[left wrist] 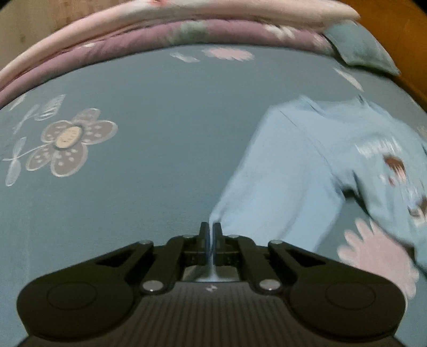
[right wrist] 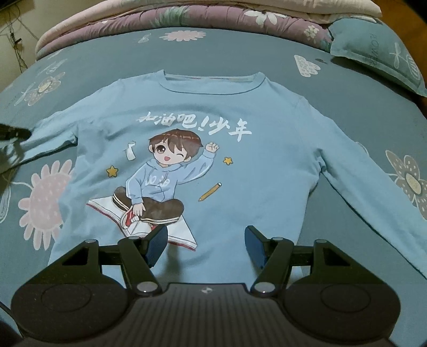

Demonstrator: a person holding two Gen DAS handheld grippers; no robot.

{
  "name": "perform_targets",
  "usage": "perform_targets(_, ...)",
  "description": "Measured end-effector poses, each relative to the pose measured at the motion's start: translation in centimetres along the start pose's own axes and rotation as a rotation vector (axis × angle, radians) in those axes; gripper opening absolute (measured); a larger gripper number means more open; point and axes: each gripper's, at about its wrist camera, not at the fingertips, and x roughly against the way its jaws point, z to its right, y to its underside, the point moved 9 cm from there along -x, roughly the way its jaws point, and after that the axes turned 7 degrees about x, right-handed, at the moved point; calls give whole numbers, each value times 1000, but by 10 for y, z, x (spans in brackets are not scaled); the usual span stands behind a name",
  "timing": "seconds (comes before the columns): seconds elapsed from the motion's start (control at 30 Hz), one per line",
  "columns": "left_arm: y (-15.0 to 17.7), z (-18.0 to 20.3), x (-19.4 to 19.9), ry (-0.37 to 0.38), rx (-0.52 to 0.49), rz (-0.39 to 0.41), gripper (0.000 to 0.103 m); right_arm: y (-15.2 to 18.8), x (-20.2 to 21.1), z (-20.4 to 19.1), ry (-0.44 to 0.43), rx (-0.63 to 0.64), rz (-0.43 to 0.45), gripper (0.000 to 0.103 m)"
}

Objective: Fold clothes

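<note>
A light blue long-sleeved shirt (right wrist: 240, 186) with a cartoon boy print lies flat and face up on the bed, both sleeves spread out. In the left wrist view its sleeve (left wrist: 280, 165) runs down to my left gripper (left wrist: 210, 235), which is shut on the sleeve's end; a strip of blue fabric shows between the pads. My right gripper (right wrist: 205, 240) hovers over the shirt's lower hem area, open, with nothing between its fingers. A dark shape (right wrist: 13, 132) sits at the end of the shirt's left-hand sleeve in the right wrist view.
The bed has a teal sheet (left wrist: 133, 200) with flower prints. A folded pink and mauve quilt (right wrist: 186, 18) lies along the far side, with a teal pillow (right wrist: 373, 56) at the far right. A wooden bed frame (left wrist: 400, 40) shows beyond the pillow.
</note>
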Motion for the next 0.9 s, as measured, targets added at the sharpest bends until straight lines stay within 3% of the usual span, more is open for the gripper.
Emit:
perform_targets(0.07,-15,-11,5,-7,55,41,1,-2,1,-1,-1,7,7,69)
perform_targets(0.13,-27,-20,10,-2,110,69,9,-3,2,-1,-2,15,13,69)
perform_targets(0.3,-31,-50,27,-59,168,97,14,-2,1,1,-8,5,10,70)
perform_targets(0.43,-7,-96,41,-174,258,82,19,-1,-1,2,-14,1,8,70)
perform_targets(0.63,65,-163,85,-375,449,85,30,-5,-2,0,-28,11,14,70)
perform_targets(0.73,94,-186,101,-422,536,78,42,-9,-3,-4,-36,29,14,70)
perform_targets(0.9,111,-197,99,-413,589,87,45,-16,-3,-16,-52,68,23,70)
